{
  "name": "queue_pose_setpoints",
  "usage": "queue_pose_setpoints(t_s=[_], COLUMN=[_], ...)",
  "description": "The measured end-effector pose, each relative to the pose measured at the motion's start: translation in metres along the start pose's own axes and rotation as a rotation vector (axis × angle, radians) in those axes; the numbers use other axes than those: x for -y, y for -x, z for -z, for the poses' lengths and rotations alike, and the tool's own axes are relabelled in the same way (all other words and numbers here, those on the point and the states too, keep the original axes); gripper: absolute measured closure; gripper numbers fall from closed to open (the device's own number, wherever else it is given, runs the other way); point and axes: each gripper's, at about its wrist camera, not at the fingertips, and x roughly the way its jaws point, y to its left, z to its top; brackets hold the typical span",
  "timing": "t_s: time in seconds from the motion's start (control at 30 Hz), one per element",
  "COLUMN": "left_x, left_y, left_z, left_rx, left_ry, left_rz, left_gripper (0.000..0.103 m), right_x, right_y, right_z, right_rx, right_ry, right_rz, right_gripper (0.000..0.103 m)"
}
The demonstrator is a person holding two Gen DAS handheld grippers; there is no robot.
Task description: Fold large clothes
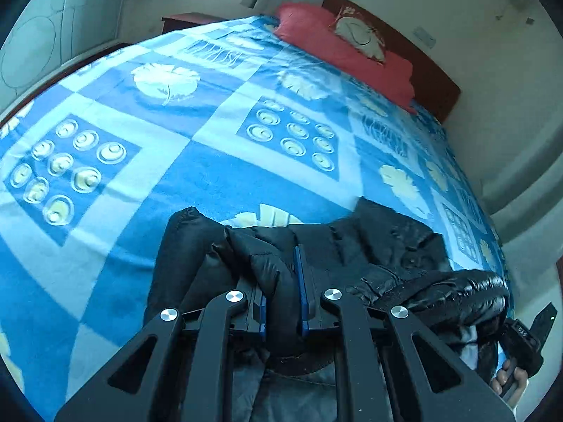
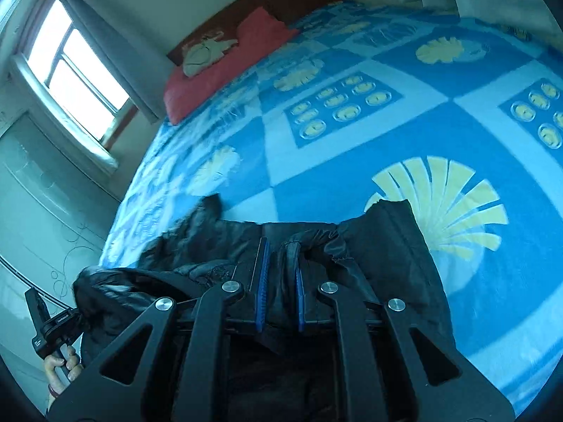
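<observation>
Both grippers point(image 1: 283, 292) point(image 2: 281, 290) pinch the black jacket point(image 1: 387, 246) above the bed point(image 1: 176, 183).

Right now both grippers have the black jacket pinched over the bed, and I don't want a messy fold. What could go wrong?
1. The left gripper and right gripper each pinch only a small bunch of the slippery black jacket; it could slip out.
2. The jacket looks crumpled between them, so it may land creased on the blue blanket.
</observation>
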Motion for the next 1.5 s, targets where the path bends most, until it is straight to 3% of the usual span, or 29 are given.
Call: queue_pose_setpoints(t_s=[0.17,0.33,0.47,0.5,0.53,0.57,0.6,0.67,0.73,0.83,0.93,1.0,1.07,1.2,1.3,1.5], left_x=[-0.002,-0.01,-0.018,-0.021,-0.022,-0.024,-0.028,-0.034,-0.033,-0.007,0.035,0.055,0.068,0.084,0.071,0.06], left_y=[-0.01,-0.004,0.018,0.025,0.03,0.036,0.049,0.069,0.074,0.078,0.074,0.062,0.05,0.01,-0.019,-0.038], left_z=[0.008,0.002,-0.008,-0.01,-0.012,-0.014,-0.016,-0.017,-0.018,-0.009,0.008,0.017,0.023,0.03,0.033,0.043], left_rx=[0.016,0.006,0.011,0.019,0.028,0.047,0.102,0.186,0.178,0.171,0.186,0.156,0.132,0.096,0.027,0.042], left_ry=[-0.021,0.02,0.074,0.087,0.097,0.111,0.119,0.108,0.086,-0.075,-0.261,-0.307,-0.318,-0.347,-0.319,-0.322], left_rz=[-0.008,0.07,0.235,0.286,0.314,0.334,0.321,0.288,0.218,0.143,0.074,0.072,0.072,-0.063,-0.159,-0.179], left_gripper=[0.088,0.084,0.062,0.053,0.047,0.035,0.027,0.026,0.026,0.026,0.026,0.026,0.026,0.026,0.026,0.025], right_x=[0.007,0.012,0.02,0.021,0.022,0.024,0.027,0.031,0.024,-0.011,-0.049,-0.069,-0.087,-0.106,-0.104,-0.089], right_y=[-0.014,-0.004,0.018,0.023,0.029,0.037,0.044,0.052,0.056,0.055,0.036,0.022,0.004,-0.029,-0.053,-0.072], right_z=[0.002,-0.002,-0.005,-0.006,-0.007,-0.008,-0.009,-0.01,-0.009,-0.002,0.006,0.012,0.018,0.028,0.035,0.047], right_rx=[-0.009,-0.008,0.042,0.057,0.079,0.11,0.129,0.136,0.141,0.122,0.075,0.06,0.038,-0.009,-0.058,-0.052], right_ry=[-0.014,-0.049,-0.086,-0.089,-0.087,-0.082,-0.089,-0.111,-0.078,0.061,0.181,0.247,0.299,0.359,0.38,0.358], right_rz=[-0.015,-0.084,-0.151,-0.136,-0.118,-0.121,-0.118,-0.094,-0.073,0.0,0.015,0.044,0.065,0.116,0.195,0.191], right_gripper=[0.09,0.078,0.052,0.043,0.039,0.036,0.036,0.036,0.036,0.053,0.054,0.054,0.054,0.053,0.053,0.052])
